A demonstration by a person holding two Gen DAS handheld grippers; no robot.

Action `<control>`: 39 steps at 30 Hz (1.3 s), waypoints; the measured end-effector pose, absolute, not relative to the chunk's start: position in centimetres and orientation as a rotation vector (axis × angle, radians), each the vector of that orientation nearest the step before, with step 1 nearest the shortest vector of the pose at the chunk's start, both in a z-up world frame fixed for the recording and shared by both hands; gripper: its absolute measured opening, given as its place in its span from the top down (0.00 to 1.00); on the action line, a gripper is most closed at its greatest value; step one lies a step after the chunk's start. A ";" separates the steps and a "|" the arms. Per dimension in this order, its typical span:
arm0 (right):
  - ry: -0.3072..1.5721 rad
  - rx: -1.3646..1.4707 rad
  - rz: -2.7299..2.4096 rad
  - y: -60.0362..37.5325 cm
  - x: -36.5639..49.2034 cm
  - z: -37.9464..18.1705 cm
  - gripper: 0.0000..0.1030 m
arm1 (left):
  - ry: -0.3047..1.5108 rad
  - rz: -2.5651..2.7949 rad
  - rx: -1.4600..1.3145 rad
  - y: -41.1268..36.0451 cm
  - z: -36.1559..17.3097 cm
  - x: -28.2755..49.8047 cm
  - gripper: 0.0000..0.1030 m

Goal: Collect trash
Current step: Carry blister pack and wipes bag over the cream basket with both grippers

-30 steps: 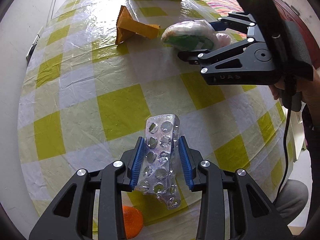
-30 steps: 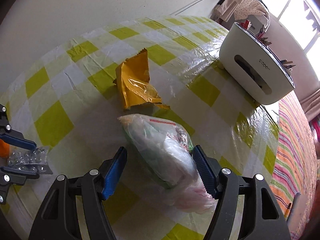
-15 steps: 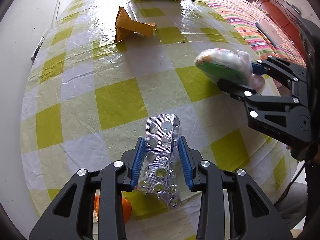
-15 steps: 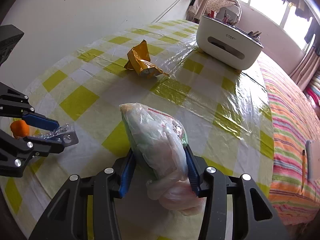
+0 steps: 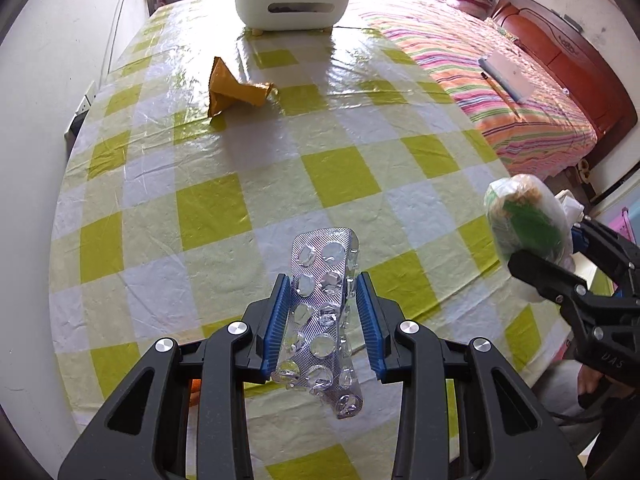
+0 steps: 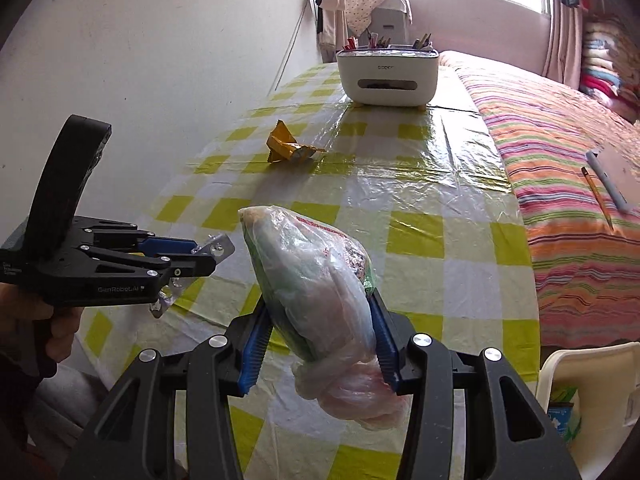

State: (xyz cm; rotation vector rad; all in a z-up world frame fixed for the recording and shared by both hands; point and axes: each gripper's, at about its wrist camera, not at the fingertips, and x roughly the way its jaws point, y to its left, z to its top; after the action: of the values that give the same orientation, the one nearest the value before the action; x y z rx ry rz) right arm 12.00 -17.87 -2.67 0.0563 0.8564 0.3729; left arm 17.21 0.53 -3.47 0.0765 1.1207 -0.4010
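A silver blister pack (image 5: 322,312), its pockets crushed and empty, is held lengthwise above the table. A knotted clear plastic bag (image 6: 316,296) with green inside is held at its 3 o'clock. A crumpled yellow wrapper (image 5: 236,90) lies at 11 o'clock.

free: tablecloth (image 5: 344,176) middle | obstacles: yellow wrapper (image 5: 236,90), white organizer (image 5: 294,2) at far end

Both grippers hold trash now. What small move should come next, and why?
Probably carry both loads off the table toward a bin. The left gripper holds the empty blister pack, and the right gripper holds the bunched plastic bag. The yellow wrapper must wait, since no gripper is free.
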 end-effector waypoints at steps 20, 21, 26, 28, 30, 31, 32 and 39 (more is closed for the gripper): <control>0.742 0.223 0.181 -26.5 9.0 -1.2 0.56 | 1.024 -0.501 0.060 -7.7 0.7 15.5 0.68; 0.739 0.233 0.175 -26.9 8.9 -1.2 0.56 | 1.025 -0.505 0.061 -8.1 0.7 15.4 0.68; 0.736 0.246 0.146 -28.2 8.5 -1.4 0.56 | 1.027 -0.533 0.063 -10.1 0.8 15.3 0.68; 0.732 0.255 0.136 -28.6 8.4 -1.5 0.56 | 1.023 -0.546 0.061 -10.9 0.9 15.2 0.68; 0.729 0.266 0.129 -29.1 8.2 -1.6 0.56 | 1.014 -0.556 0.059 -11.6 1.1 15.1 0.68; 0.727 0.270 0.123 -29.3 8.0 -1.6 0.56 | 1.012 -0.563 0.056 -12.0 1.2 15.1 0.68; 0.726 0.277 0.118 -29.5 7.9 -1.6 0.56 | 1.013 -0.571 0.054 -12.5 1.3 15.0 0.68; 0.720 0.310 0.074 -31.5 7.1 -1.9 0.56 | 1.011 -0.617 0.073 -15.7 1.4 14.3 0.67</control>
State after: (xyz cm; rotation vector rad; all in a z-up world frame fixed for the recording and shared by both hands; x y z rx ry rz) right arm 7.09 -31.46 -1.95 0.3099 0.7198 0.0745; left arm 14.27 -15.67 1.39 0.0731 1.0111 -0.6166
